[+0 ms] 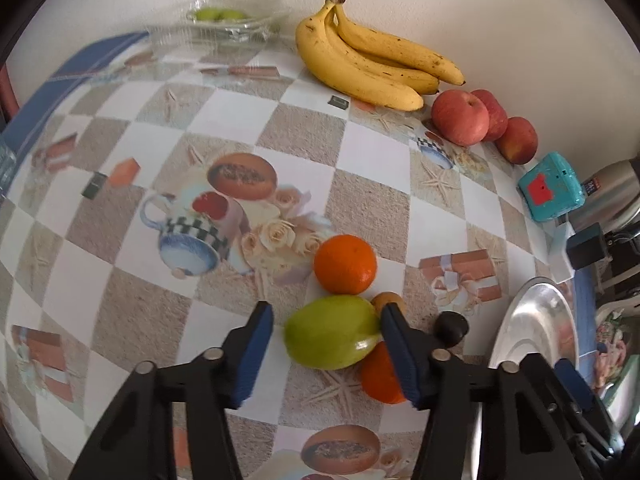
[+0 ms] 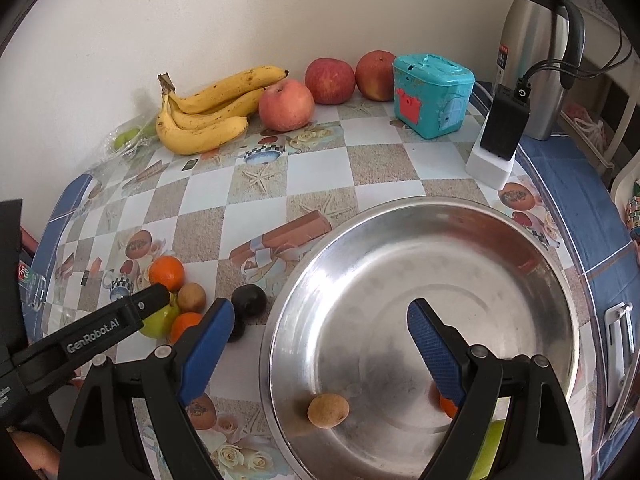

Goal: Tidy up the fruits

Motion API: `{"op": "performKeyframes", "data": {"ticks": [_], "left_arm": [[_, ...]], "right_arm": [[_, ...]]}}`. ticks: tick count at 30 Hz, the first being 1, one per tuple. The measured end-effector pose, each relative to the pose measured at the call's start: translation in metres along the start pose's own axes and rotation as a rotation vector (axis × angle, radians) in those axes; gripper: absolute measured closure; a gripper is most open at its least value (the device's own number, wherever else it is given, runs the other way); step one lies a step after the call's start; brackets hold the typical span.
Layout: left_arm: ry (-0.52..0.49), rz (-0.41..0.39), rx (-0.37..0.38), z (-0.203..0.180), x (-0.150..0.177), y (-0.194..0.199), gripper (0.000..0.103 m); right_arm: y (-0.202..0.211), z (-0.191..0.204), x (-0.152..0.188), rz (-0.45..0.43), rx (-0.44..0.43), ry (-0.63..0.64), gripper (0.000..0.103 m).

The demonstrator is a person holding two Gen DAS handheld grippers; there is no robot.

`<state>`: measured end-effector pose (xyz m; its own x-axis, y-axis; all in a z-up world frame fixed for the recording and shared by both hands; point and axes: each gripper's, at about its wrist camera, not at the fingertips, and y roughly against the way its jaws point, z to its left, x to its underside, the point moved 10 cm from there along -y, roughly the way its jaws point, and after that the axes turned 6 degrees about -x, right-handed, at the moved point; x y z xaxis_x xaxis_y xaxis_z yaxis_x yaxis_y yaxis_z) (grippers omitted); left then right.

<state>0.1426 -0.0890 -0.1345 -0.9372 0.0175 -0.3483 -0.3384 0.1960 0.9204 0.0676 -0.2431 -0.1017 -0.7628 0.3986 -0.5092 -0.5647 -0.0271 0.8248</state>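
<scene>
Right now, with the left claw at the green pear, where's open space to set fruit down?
The metal bowl is mostly bare: only a small brown fruit and fruit behind the right claw sit near its front. Tablecloth between bananas and bowl is open. It is crowded around the green pear and oranges.

Both wrist views look down close, sharing bananas (image 1: 372, 60).
</scene>
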Motion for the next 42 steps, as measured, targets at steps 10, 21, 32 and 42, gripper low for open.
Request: {"op": "performKeyframes", "data": {"ticks": [10,21,32,42], "left_arm": [[0.031,0.018,0.018,0.002,0.003,0.002,0.051],[0.105,0.015,0.010,0.020,-0.005,0.023,0.051],[0.175,-0.001,0.003,0.050,-0.015,0.039,0.051],[0.192,0.015,0.022,0.055,-0.015,0.037,0.051]], "right_arm": [[0.000,-0.001,0.001,0.010,-0.002,-0.011,0.014],[-0.001,0.017,0.000,0.010,-0.049,0.031,0.014],[-0.016,0.075,0.009,0.031,-0.122,0.186,0.034],[-0.035,0.094,0.026,0.097,-0.166,0.174,0.045]]}}
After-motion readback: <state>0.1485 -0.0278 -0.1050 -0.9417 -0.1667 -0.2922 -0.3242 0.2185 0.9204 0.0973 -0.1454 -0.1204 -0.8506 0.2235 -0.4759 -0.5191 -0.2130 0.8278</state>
